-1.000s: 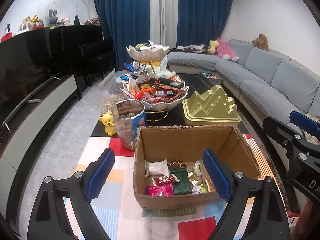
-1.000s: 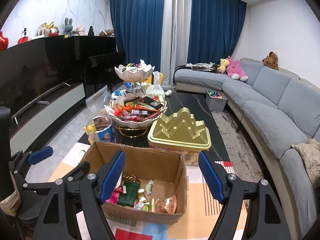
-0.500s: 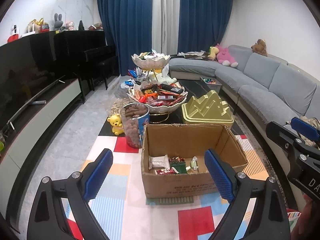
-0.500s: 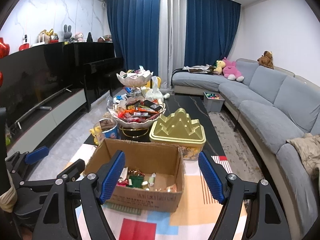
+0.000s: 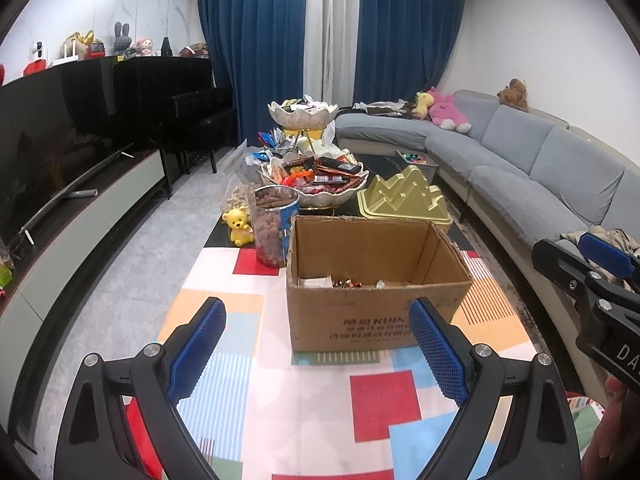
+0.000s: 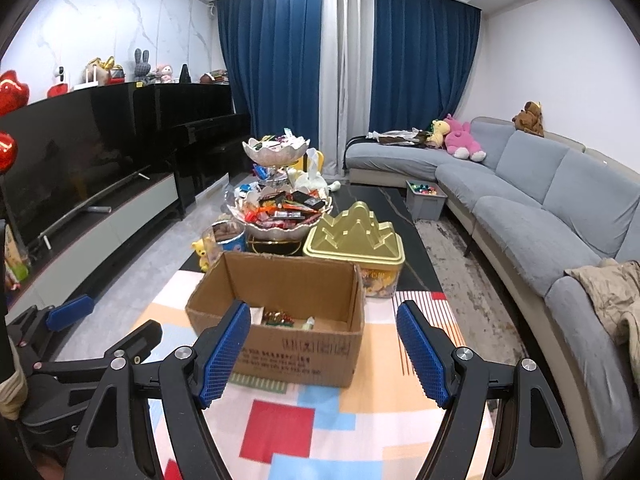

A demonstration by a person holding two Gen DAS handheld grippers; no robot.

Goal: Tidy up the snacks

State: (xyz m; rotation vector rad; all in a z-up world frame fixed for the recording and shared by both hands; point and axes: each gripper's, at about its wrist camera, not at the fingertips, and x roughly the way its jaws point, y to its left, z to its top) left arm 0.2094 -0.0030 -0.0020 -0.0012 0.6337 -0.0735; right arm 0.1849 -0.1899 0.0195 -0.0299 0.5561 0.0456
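Both sets of fingers spread wide, gripping nothing: left gripper point(image 5: 316, 346) and right gripper point(image 6: 322, 346) held above the patterned cloth point(image 5: 304, 408), short of the box point(image 5: 372, 276). Box open-topped, standing on the cloth near the worktop's point(image 6: 380, 200) front end. Snacks point(image 5: 346, 282) lying low on the box floor, mostly hidden behind the near wall; only a white packet and a few shiny wrappers peeking over the rim, too small to name. Open cloth in front of the box and to its left. Close behind the box: a jar point(image 5: 274, 228) at the left rear corner, a gold tin point(image 6: 354, 236) at the right rear, a tiered bowl point(image 6: 280, 216) heaped with packets between and beyond them. Yellow bear point(image 5: 239, 226) just left of the jar. Grey floor point(image 5: 132, 264) open to the left, sofa point(image 6: 552, 216) along the right. Right gripper's body cut off at the edge of the left view.
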